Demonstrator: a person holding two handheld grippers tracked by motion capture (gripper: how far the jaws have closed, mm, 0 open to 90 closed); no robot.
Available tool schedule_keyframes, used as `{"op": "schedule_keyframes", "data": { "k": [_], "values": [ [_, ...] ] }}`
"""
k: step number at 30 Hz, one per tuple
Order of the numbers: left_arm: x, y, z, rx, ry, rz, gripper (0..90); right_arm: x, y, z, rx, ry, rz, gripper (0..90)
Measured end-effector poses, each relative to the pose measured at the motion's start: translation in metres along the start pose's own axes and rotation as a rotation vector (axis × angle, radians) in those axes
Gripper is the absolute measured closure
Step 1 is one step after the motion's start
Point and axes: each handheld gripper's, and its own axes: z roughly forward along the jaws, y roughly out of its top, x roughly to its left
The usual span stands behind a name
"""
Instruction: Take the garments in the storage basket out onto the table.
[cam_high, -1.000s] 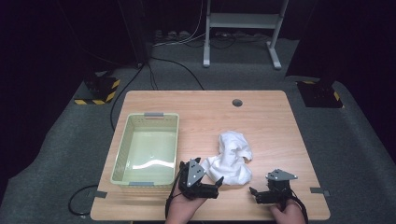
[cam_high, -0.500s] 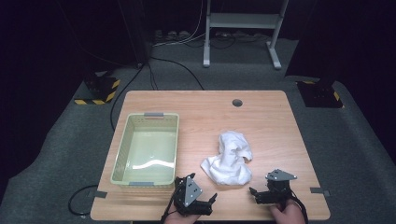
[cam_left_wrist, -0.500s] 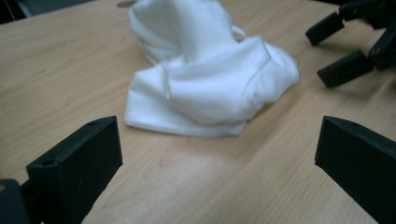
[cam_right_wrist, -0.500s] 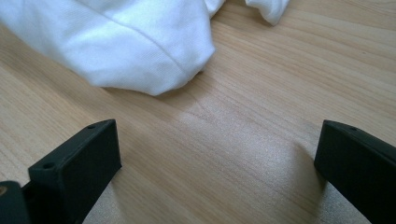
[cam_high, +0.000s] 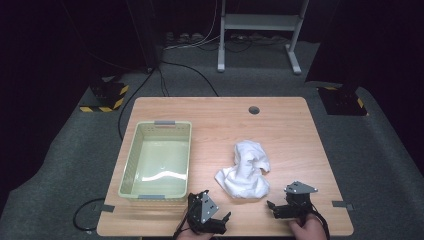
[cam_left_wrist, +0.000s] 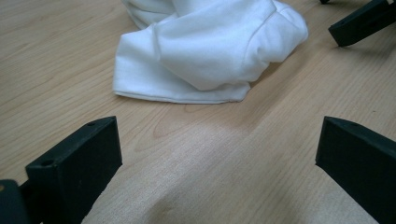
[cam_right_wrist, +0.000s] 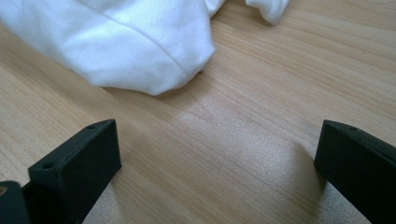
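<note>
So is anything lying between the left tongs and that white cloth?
No. In the left gripper view, bare wooden table separates the open left tongs from the white cloth.

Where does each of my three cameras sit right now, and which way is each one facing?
High view: above the near edge, looking forward and down on the table, basket and white cloth; both hands and tongs show at the bottom.
Left gripper view: on the left tongs, facing the cloth; both jaws wide apart.
Right gripper view: on the right tongs, facing the cloth.
Shared: all show the cloth.
</note>
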Motion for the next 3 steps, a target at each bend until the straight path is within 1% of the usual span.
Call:
{"op": "schedule_keyframes", "data": {
  "k": [2, 3],
  "values": [
    [-0.0018, -0.0007, -0.0014, -0.011, 0.016, 0.012, 0.6, 0.0004, 0.0001, 0.0001, 0.002, -0.002, -0.002, 0.1],
    [-0.0031, -0.0012, -0.0023, -0.020, 0.034, 0.016, 0.6, 0.0003, 0.0001, 0.0001, 0.002, -0.002, -0.003, 0.1]
  ]
}}
